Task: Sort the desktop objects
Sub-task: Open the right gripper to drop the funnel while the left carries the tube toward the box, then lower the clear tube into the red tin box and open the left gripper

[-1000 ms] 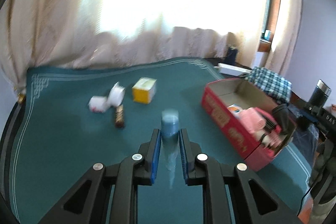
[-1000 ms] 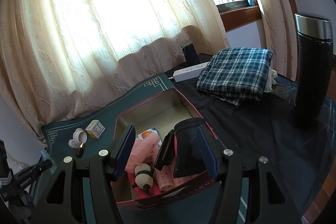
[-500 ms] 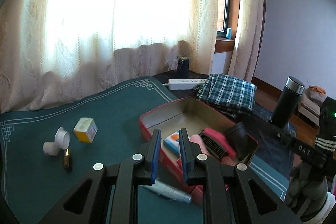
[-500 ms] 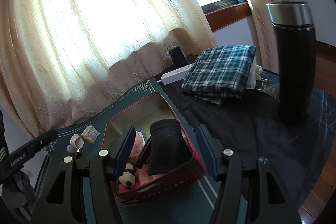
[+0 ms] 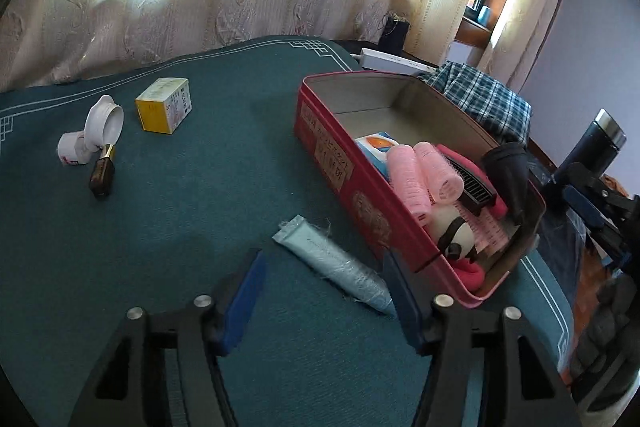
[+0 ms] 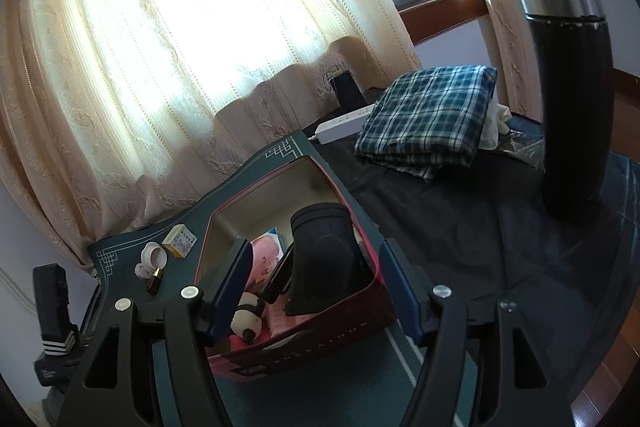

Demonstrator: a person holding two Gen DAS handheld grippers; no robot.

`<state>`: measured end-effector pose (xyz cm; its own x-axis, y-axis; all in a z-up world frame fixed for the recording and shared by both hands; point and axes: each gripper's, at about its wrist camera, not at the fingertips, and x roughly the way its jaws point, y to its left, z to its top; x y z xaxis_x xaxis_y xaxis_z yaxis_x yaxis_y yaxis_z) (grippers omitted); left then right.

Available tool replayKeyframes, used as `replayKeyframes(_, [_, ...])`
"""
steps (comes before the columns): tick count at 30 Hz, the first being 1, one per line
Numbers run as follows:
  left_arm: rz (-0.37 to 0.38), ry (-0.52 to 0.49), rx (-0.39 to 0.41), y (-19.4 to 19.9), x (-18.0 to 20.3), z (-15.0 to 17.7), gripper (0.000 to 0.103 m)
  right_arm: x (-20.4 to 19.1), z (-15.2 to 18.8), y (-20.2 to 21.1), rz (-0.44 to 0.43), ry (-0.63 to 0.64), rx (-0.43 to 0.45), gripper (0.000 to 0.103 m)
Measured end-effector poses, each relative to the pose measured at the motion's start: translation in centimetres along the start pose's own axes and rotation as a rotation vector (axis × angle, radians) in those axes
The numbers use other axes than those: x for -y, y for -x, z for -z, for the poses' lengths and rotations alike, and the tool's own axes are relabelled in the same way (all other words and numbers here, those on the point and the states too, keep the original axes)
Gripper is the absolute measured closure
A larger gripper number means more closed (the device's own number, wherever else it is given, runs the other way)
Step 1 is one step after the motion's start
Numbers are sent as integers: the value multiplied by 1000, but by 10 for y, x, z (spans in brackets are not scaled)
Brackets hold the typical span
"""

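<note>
The left gripper was opening, jaws astride but not pressing a pale blue tube lying on the green mat against the red box's near long wall, likely for pickup. The right gripper was opening, empty, above the box's near end.

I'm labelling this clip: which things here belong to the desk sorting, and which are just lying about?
Part of the job:
red box
pale blue tube
yellow carton
white jar
white lid
small brown bottle

Lying about:
plaid cloth
black flask
power strip
</note>
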<state>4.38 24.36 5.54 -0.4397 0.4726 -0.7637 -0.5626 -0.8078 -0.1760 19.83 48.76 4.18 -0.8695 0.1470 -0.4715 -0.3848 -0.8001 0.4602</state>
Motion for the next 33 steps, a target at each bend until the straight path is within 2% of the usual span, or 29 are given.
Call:
replayKeyframes(3, [-7,-30,-3,-7,12,2,40,-3,0,5,0,6,9,34])
replayKeyframes(7, [-92,-67,-18,-25,20,3,40,-2,0,11,-2,1,22,33])
replayKeyframes(9, [-94,-52,-52,-39,17,5,39,-2,1,12,1,-2,22,33])
replayKeyframes(11, [-66,-31,-51,-42,14,8,38,-1,2,12,2,-6,18,32])
replayKeyframes(13, [-74,-47,-50,-41,14,9,35,0,3,12,2,-9,15,32])
replayKeyframes(18, [-110,-108,-58,-27,2,18,34,-5,4,14,-4,1,18,32])
replayKeyframes(22, [-195,-133,-85,-16,-18,31,34,-9,6,14,-10,10,17,32])
replayKeyframes(25, [-176,-117,-86,-11,-28,37,34,-12,8,9,-19,6,6,32])
replayKeyframes(28, [-162,-143,-70,-13,-23,38,35,-19,10,9,-27,22,-2,32])
replayKeyframes(29, [-147,-158,-62,-14,-20,37,47,-21,11,10,-27,30,-2,32])
replayKeyframes(30, [-116,-168,-61,-15,-17,36,71,-23,11,11,-26,36,0,32])
replayKeyframes(31, [-91,-182,-63,-17,-13,34,77,-24,11,13,-24,38,5,32])
replayKeyframes(32, [-99,-211,-63,-17,-8,34,81,-24,10,14,-23,38,7,32])
replayKeyframes(33, [-105,-223,-59,-17,-6,35,81,-24,10,16,-22,36,10,32])
